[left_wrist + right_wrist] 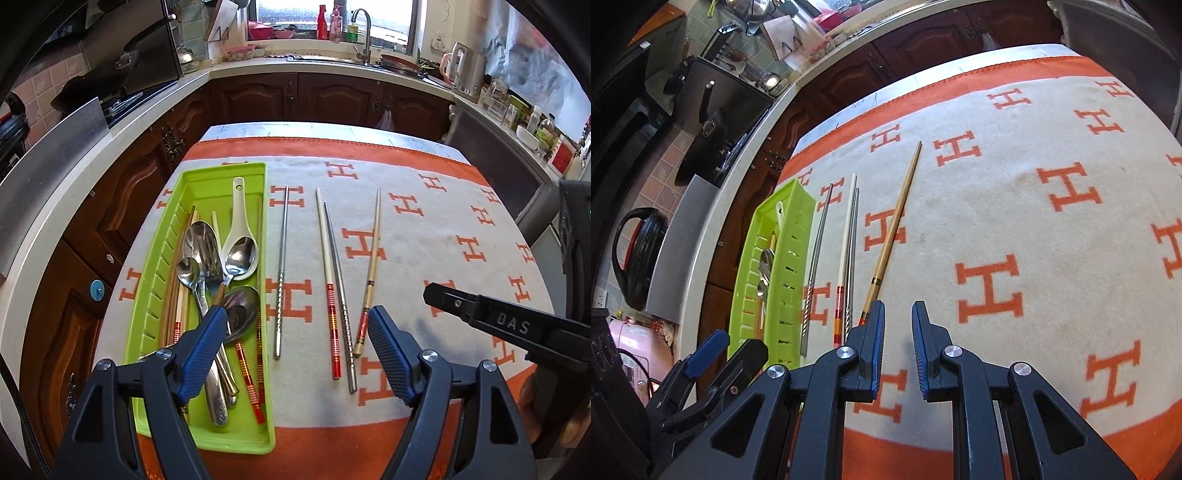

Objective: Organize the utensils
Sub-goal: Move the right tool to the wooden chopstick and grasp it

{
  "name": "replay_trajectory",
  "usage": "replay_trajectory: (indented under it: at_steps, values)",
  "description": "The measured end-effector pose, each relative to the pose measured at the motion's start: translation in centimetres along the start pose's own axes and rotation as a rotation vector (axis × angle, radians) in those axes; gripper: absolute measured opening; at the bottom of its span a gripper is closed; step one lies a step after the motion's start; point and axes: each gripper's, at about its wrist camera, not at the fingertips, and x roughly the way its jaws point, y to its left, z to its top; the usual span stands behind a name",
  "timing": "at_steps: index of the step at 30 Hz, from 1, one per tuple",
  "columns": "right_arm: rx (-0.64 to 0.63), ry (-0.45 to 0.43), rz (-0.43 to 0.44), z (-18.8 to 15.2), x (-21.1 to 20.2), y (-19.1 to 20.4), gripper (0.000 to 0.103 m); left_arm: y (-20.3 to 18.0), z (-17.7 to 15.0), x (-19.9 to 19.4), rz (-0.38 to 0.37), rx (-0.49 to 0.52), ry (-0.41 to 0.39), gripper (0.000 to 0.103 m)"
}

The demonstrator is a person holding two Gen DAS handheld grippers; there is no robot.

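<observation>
A green tray [155,266] on the left of the table holds spoons [240,254] and several chopsticks. To its right, loose on the cloth, lie a steel chopstick [281,266], a white chopstick with a red end [327,273], a second steel chopstick [341,295] and a bamboo chopstick [371,269]. My left gripper [297,317] is open and empty above their near ends. My right gripper [898,314] is empty, jaws a narrow gap apart, just right of the bamboo chopstick [894,221]. The tray [794,236] shows at its left.
The table wears a white and orange cloth with H marks [424,229]. Kitchen counters with dark wood cabinets [325,96] surround it, with a sink [364,33] at the back and a kettle [467,70] at the right.
</observation>
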Motion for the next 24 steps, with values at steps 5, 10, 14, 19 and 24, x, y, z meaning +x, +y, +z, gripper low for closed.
replay_trajectory:
  at_steps: [5,10,14,19,24]
  values:
    - [-0.036,0.012,-0.018,1.7,2.5,1.0,0.022,1.0,0.3,0.4,0.028,-0.024,-0.021,0.08]
    - [-0.097,0.02,-0.058,3.7,5.5,2.6,0.022,1.8,0.4,0.9,0.051,-0.03,-0.031,0.08]
    - [-0.147,0.027,-0.117,4.6,8.0,3.7,0.022,2.4,0.5,1.2,0.052,-0.039,-0.039,0.08]
    - [-0.252,-0.006,-0.241,4.5,9.9,5.5,0.022,3.2,0.6,1.8,0.041,-0.06,-0.031,0.081]
    - [-0.356,-0.035,-0.345,3.9,10.9,6.6,0.014,3.6,0.6,2.2,0.028,-0.075,-0.021,0.081]
